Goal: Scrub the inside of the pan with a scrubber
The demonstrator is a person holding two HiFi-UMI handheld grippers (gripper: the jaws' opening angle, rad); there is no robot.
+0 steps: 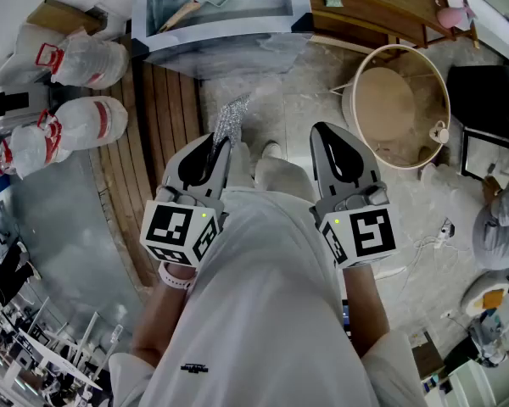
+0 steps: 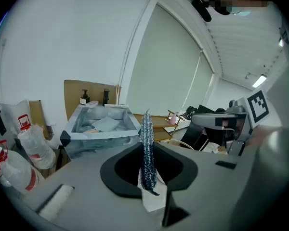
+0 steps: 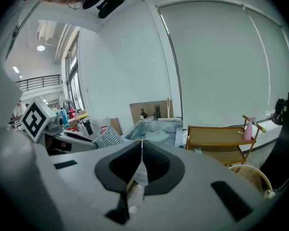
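Note:
A silvery steel-wool scrubber sticks out past the tips of my left gripper, which is shut on it. In the left gripper view the scrubber stands edge-on, pinched between the black pads. My right gripper is held level with it to the right, and it is shut with nothing between its pads. From the right gripper view the scrubber shows at the left. Both grippers are held close to the person's body, well short of a steel sink. I cannot make out a pan in any view.
The steel sink holds a few flat items. White sacks lie on the left by wooden floor slats. A round basket and a wooden cart stand on the right.

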